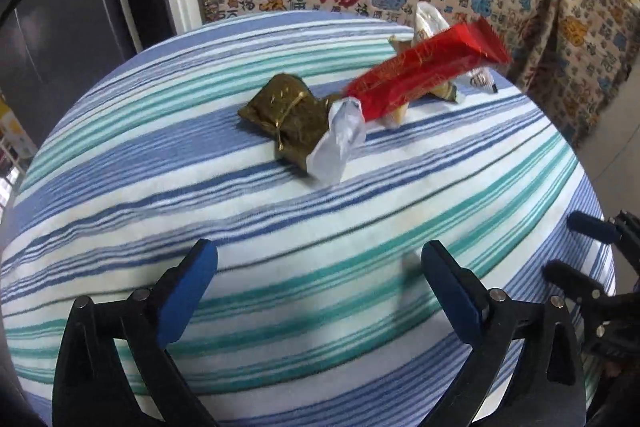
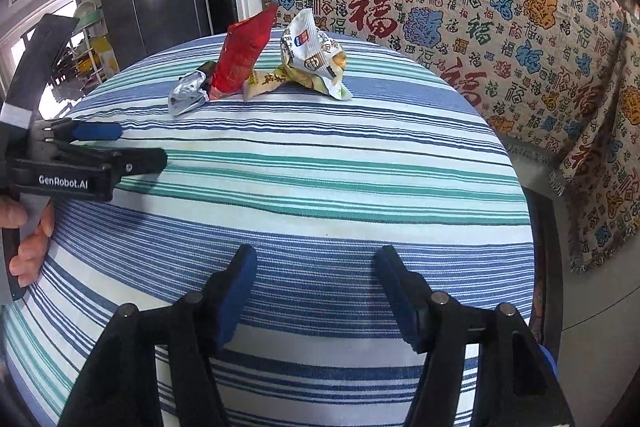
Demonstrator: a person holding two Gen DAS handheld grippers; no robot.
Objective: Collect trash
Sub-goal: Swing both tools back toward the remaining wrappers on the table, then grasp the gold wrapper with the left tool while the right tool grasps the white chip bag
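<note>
Left gripper (image 1: 320, 259) is standing wide open, nothing between its blue pads (image 1: 188, 291), hovering over bare striped cloth (image 1: 160, 195). Right gripper (image 2: 312, 267) is sitting about half open, also gripping nothing, pads over cloth only. Trash is lying in one cluster near the table's far edge, well ahead of both sets of jaws and touching neither. In the left wrist view the olive wrapper (image 1: 284, 115) is lying nearest, straight ahead of the jaws; a silver wrapper (image 1: 340, 139) is resting against its right side; the red pack (image 1: 424, 71) is slanting up to the right over both. A white bag (image 1: 428, 21) is poking out behind the red pack, mostly covered by it. In the right wrist view the same pile is sitting ahead and slightly left of the jaws: silver wrapper (image 2: 188, 93), red pack (image 2: 242, 55), white bag (image 2: 316, 55), plus a yellow wrapper (image 2: 264, 83) tucked under the bag. Olive wrapper is almost fully hidden there behind silver and red. Red pack and silver wrapper are blurring in the left view, print unreadable. Left gripper is showing side-on at the right view's left edge, a hand (image 2: 28, 239) on its grip, cut off by the frame. Right gripper's tips are peeking in at the left view's right edge, partly cropped. Patterned throw (image 2: 460, 7) is hanging behind the table.
</note>
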